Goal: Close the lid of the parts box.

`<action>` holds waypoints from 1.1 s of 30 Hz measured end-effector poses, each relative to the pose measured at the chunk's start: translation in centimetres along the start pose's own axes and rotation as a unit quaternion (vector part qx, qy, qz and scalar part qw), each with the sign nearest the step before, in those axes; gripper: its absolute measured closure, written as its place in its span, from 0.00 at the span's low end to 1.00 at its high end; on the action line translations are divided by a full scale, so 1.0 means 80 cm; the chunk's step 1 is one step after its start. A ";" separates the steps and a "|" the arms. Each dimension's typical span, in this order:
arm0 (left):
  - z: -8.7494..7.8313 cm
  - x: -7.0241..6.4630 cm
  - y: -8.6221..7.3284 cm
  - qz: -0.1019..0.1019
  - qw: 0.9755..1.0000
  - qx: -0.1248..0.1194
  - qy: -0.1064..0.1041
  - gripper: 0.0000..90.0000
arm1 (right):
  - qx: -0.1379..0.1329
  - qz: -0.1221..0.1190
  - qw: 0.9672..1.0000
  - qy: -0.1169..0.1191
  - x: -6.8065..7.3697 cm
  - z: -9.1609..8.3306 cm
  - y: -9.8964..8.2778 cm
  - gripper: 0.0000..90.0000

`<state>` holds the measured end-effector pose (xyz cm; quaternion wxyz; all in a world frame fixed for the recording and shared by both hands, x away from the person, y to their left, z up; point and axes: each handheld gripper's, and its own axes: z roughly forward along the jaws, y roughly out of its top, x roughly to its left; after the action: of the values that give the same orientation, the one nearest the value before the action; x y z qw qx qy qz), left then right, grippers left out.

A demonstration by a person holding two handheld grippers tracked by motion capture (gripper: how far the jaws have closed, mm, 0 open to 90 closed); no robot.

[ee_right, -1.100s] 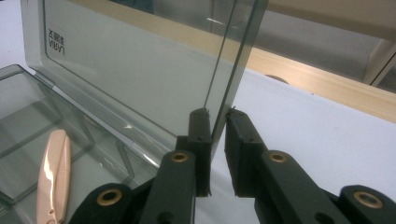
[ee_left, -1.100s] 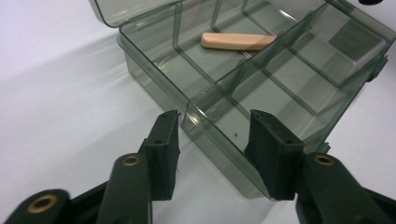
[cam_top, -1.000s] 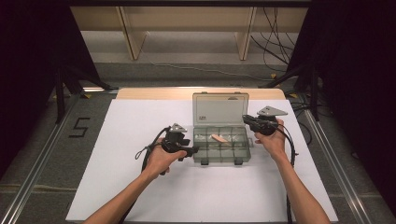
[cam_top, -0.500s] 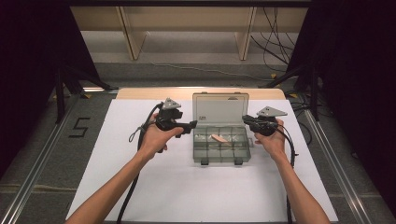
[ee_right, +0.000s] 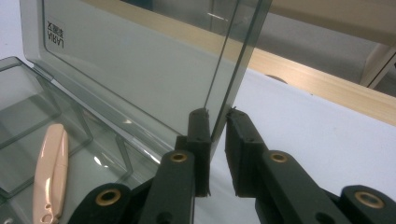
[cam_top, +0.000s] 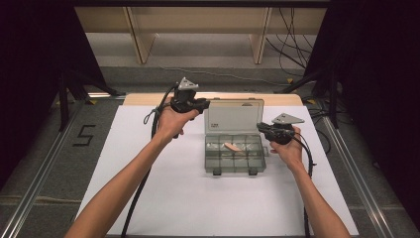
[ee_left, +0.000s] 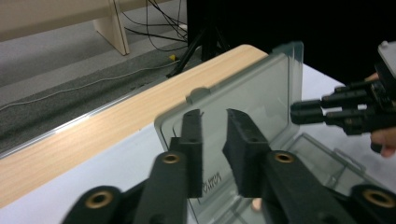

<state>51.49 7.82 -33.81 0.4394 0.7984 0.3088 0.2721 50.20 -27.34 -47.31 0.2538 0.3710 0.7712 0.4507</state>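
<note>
Smoke-grey clear plastic compartment box [cam_top: 234,154] sits mid-surface [cam_top: 163,198], its hinged lid [cam_top: 233,117] raised upright, a pale pink clip [cam_top: 233,148] inside. Right gripper [ee_right: 215,114] fingers pinch the lid's side edge; left gripper [ee_left: 214,114], fingers just narrowed, nearly together on nothing, hovers beside the lid's other edge. Closing appears still undone.

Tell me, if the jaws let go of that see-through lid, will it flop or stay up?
The lid looks like stiff plastic, so probably no flopping. It stands upright on the box, so it may swing shut. The right gripper pinches its thin edge; smooth plastic might slip.
</note>
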 end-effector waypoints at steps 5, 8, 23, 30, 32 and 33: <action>0.016 0.013 0.012 -0.011 1.000 0.001 -0.003 0.99 | 0.001 -0.001 1.000 0.001 0.000 0.000 0.000 0.90; 0.030 0.021 0.016 -0.014 1.000 0.004 0.000 1.00 | 0.003 0.000 1.000 0.000 0.000 0.000 0.000 0.89; 0.070 0.038 0.023 -0.016 0.999 0.033 0.020 1.00 | 0.005 -0.003 1.000 -0.001 0.001 0.001 -0.001 0.89; 0.081 0.045 0.015 -0.017 0.998 0.046 0.028 1.00 | 0.005 -0.006 1.000 0.000 0.001 0.001 -0.001 0.89; 0.084 0.044 0.014 -0.017 0.998 0.048 0.025 1.00 | 0.004 -0.007 1.000 0.001 0.000 0.001 -0.001 0.89; 0.085 0.043 0.013 -0.018 0.999 0.047 0.021 1.00 | 0.004 -0.006 1.000 0.001 0.000 0.001 -0.001 0.89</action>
<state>58.86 6.24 -35.51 0.4001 0.8066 0.3449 0.2655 50.25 -27.31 -47.46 0.2540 0.3667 0.7757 0.4464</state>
